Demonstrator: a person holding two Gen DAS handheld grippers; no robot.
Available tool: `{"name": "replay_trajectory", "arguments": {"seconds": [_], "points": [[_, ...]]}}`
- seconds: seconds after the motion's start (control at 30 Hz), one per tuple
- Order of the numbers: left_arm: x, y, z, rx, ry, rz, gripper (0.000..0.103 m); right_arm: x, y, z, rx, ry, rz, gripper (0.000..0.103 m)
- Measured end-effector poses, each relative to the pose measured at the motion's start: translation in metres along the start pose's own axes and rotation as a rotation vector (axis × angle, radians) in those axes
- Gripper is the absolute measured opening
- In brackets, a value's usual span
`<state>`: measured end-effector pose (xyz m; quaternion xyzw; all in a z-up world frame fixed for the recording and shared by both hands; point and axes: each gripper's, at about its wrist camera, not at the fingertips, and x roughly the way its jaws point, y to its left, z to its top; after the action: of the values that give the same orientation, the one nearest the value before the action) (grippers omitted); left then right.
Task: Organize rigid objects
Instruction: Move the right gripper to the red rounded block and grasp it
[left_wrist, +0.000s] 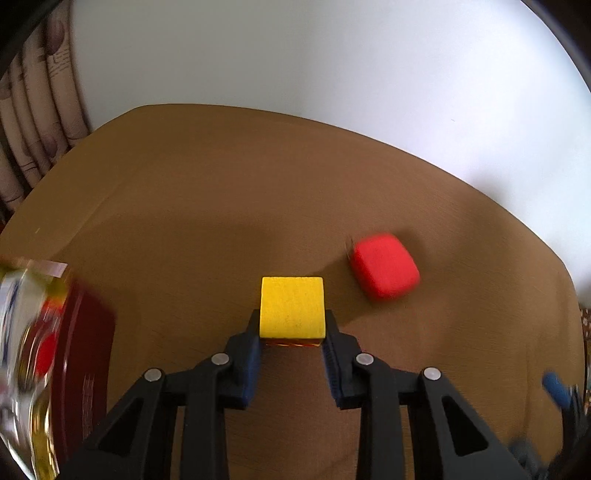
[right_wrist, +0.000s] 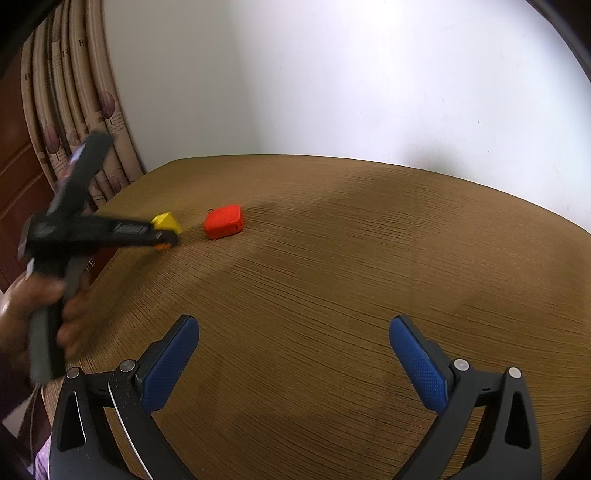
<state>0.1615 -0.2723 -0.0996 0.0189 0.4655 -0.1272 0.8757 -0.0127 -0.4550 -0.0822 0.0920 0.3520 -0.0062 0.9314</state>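
A yellow block (left_wrist: 291, 308) sits between the blue pads of my left gripper (left_wrist: 291, 326), which is shut on it. An orange strip shows under the block's near edge. In the right wrist view the same block (right_wrist: 167, 221) is at the tip of the left gripper (right_wrist: 166, 236), just over the table at the far left. A red rounded-square object (left_wrist: 384, 266) lies on the table to the right of the block, apart from it; it also shows from the right side (right_wrist: 224, 221). My right gripper (right_wrist: 293, 332) hovers open over bare table, with nothing between its fingers.
The brown wooden table (right_wrist: 332, 240) stands against a white wall. A dark red box (left_wrist: 85, 350) with blurred, shiny packaging on it sits at the table's left edge. Curtains (right_wrist: 74, 110) hang at the far left. A person's hand (right_wrist: 22, 310) holds the left gripper's handle.
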Motion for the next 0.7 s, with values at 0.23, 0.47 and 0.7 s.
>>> {"name": "replay_trajectory", "arguments": {"seconds": [0.23, 0.47, 0.7], "points": [[-0.038, 0.011, -0.053, 0.001, 0.018, -0.031, 0.030, 0.006, 0.013, 0.011, -0.070, 0.017, 0.103, 0.102], [-0.062, 0.016, -0.089, 0.022, 0.034, -0.048, 0.030, 0.064, 0.048, 0.055, -0.126, 0.073, 0.157, 0.100], [-0.081, 0.026, -0.102, 0.002, 0.031, -0.087, 0.030, 0.124, 0.065, 0.084, -0.151, 0.130, 0.063, 0.100]]}}
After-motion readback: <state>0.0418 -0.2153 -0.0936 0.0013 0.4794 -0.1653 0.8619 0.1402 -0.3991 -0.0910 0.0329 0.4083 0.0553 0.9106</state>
